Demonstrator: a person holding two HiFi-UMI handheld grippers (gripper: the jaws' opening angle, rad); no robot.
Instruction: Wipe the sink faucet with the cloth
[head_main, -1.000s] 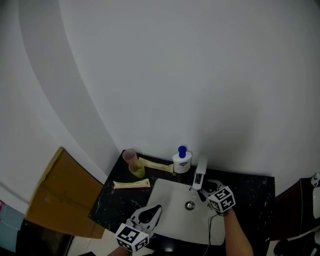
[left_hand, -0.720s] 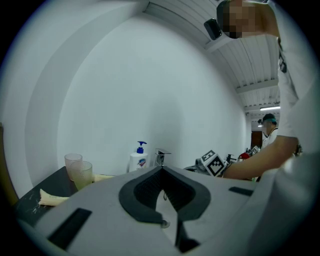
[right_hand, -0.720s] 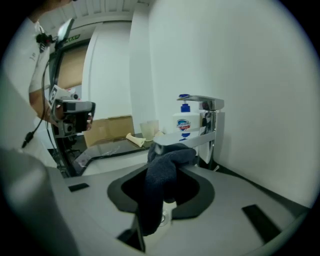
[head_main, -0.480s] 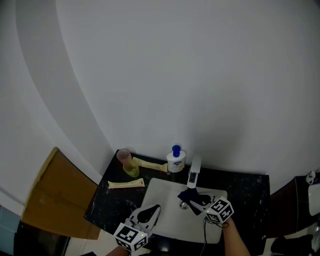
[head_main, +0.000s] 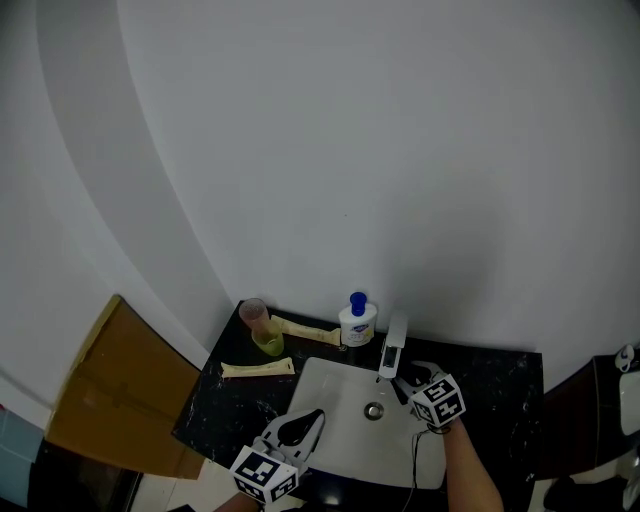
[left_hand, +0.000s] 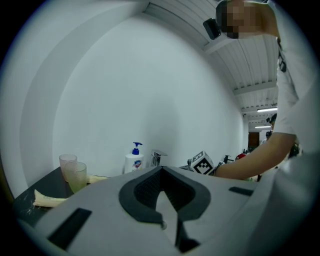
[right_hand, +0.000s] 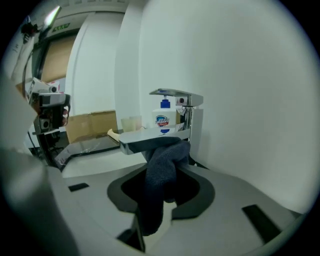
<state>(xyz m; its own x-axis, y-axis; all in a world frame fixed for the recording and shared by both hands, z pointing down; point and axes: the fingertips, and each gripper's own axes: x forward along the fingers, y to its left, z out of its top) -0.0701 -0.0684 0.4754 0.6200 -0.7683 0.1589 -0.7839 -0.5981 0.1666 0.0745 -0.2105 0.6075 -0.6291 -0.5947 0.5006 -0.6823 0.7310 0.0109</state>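
- The dark cloth (right_hand: 160, 172) is bunched up against the underside of the faucet (right_hand: 195, 130) spout, just above the sink (head_main: 335, 425).
- The right hand-held gripper (right_hand: 161, 202) is clamped on that cloth, its loose tail hanging down between the jaws.
- Contact with the spout looks firm, though the head view is too small to confirm it.
- The left hand-held gripper (left_hand: 164, 197) hovers at the sink's near edge, jaws together, nothing between them.
- Risk: only a thin fold is pinched, so a hard drag along the spout's edge could pull the cloth free.
- Risk: a wide sweep backward could knock the soap bottle (head_main: 358, 322) standing on the bench (head_main: 500, 385) just beside the faucet.
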